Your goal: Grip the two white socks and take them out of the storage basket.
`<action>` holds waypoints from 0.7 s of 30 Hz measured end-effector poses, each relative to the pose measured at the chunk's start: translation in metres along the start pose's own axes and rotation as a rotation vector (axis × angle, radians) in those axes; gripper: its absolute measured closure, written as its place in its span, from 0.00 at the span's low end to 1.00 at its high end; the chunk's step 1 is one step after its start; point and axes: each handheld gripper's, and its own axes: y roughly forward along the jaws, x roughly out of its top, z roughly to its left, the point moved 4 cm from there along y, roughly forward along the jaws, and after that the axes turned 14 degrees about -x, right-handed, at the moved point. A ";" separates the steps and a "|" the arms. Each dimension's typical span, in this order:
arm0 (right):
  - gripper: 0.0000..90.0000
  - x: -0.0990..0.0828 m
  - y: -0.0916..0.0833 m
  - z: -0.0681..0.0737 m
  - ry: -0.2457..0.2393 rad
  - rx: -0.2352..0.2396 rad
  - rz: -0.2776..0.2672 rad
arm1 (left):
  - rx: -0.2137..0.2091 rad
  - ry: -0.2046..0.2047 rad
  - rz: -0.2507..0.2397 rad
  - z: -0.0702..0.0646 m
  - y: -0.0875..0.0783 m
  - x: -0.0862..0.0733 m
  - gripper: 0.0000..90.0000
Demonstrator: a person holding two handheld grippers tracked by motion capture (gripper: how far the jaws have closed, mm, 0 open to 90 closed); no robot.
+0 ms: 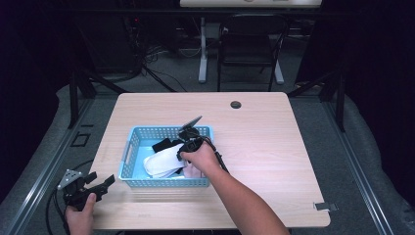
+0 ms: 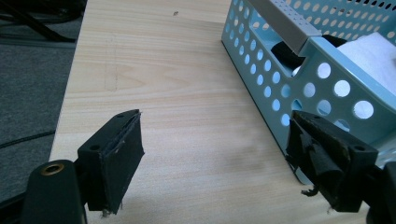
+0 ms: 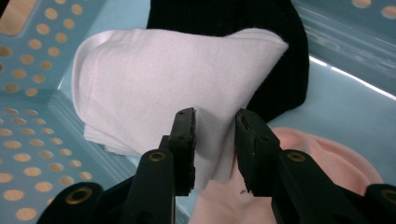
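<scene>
white cloth (image 3: 154, 84) pinched in right tool (image 3: 215, 144)

Before you stands a light wooden table (image 1: 274, 147) with rounded corners. Near its far edge there is a small dark round hole (image 1: 236, 105). On its right front edge you see a small grey piece (image 1: 325, 206); what it is, I cannot tell. Behind the table a black chair (image 1: 247, 49) stands beside a white post (image 1: 202, 54), with black cables (image 1: 156, 68) on the grey floor (image 1: 342, 147).
</scene>
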 end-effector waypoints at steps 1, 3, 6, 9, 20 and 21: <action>0.78 0.000 0.000 0.002 0.014 0.011 -0.019 | 0.000 0.000 0.000 0.000 0.000 0.000 0.21; 0.83 0.000 -0.002 0.003 0.000 0.009 -0.022 | -0.001 0.000 0.000 0.000 0.000 0.000 0.21; 0.92 0.000 -0.006 0.006 -0.014 0.003 -0.056 | -0.001 0.000 0.000 0.000 0.000 0.000 0.21; 0.96 0.001 -0.011 0.009 -0.029 0.007 -0.085 | 0.000 0.000 -0.001 0.000 0.000 0.000 0.21; 0.98 -0.004 -0.041 0.030 -0.158 -0.028 -0.289 | 0.001 0.002 -0.002 0.000 0.000 0.000 0.21; 0.98 -0.005 -0.045 0.033 -0.168 -0.034 -0.307 | 0.002 0.002 -0.003 0.000 0.000 0.000 0.21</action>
